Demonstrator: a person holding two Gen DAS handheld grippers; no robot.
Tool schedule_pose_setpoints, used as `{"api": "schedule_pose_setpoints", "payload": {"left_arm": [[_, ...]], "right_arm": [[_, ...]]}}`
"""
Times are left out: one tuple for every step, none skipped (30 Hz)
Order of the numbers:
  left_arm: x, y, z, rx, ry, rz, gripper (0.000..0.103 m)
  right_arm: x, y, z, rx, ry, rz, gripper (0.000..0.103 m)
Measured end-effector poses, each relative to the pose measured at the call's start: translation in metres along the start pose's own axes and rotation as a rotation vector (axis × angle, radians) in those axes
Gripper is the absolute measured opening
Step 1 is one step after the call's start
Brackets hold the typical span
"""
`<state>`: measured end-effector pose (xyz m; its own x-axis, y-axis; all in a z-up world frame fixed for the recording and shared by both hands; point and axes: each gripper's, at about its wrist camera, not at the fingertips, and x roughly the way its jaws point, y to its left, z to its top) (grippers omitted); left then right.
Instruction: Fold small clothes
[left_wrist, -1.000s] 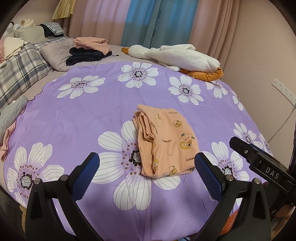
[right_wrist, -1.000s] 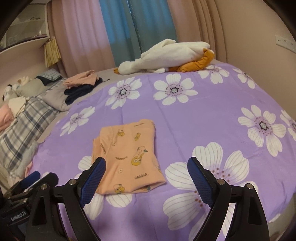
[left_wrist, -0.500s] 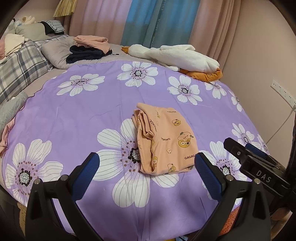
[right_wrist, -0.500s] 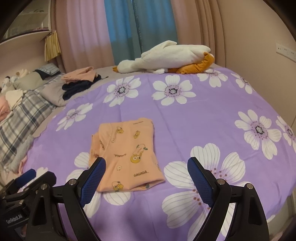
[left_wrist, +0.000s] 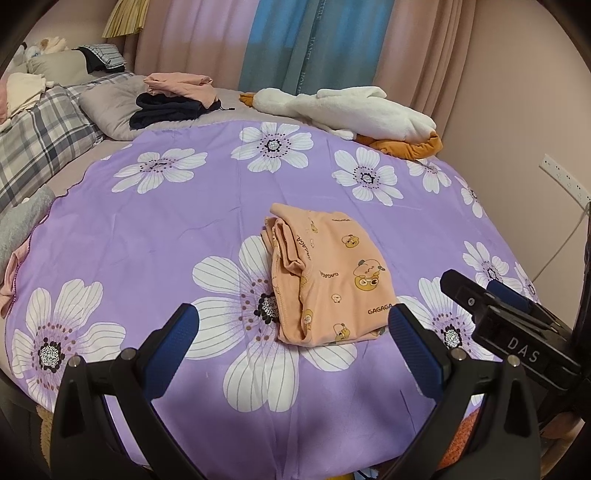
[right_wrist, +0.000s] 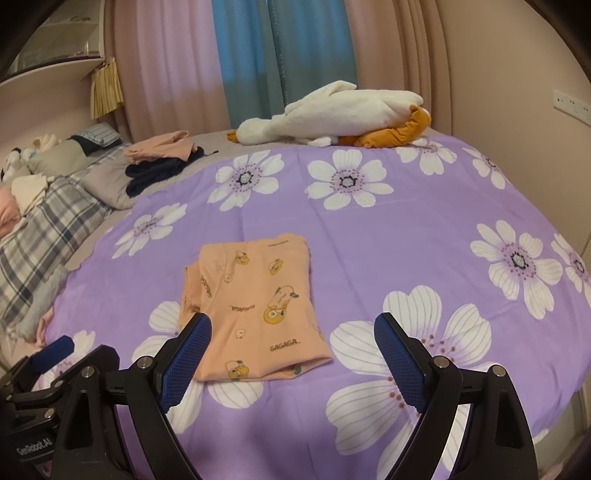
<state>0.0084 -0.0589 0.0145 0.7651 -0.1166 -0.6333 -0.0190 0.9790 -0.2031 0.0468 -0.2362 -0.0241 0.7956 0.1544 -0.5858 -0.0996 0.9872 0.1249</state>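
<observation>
Now | folded peach garment (left_wrist: 325, 280) on bedspread (left_wrist: 147, 221) | both grippers' fingers spread, empty

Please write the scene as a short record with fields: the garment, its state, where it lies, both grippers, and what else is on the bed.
garment: orange garment with cartoon print
state: folded into a flat rectangle, layered edges on its left side
surface: purple flowered sheet
left gripper: open, empty, above the sheet, not touching the garment
right gripper: open, empty, near the garment's front edge
far side of bed: white plush toy; stack of pink and dark clothes
left edge: plaid bedding
</observation>
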Motion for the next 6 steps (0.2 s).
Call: {"api": "schedule_pose_setpoints", "payload": {"left_arm": [[0.0001,-0.0001,0.0,0.001,0.0,-0.001,0.102],[0.0003,-0.0002,0.0002,0.002,0.001,0.0,0.102],[-0.0001,0.0002,0.0003,0.001,0.001,0.001,0.102],[0.0002,-0.0001,0.0001,0.0,0.0,-0.001,0.102],[0.0006,-0.0001,0.0001,0.0,0.002,-0.001,0.102],[-0.0001,0.0001,0.0,-0.001,0.002,0.0,0.102]], "right_arm": [[-0.0001,0.0002,0.0,0.001,0.0,-0.001,0.089],[-0.0001,0.0002,0.0,0.0,0.0,-0.002,0.089],[-0.0001,0.0003,0.0,0.001,0.0,0.0,0.089],[-0.0002,0.0003,0.0,0.001,0.0,-0.001,0.089],[-0.0003,0.0003,0.0001,0.001,-0.001,-0.001,0.089],[-0.0001,0.001,-0.0004,0.001,-0.002,-0.002,0.089]]}}
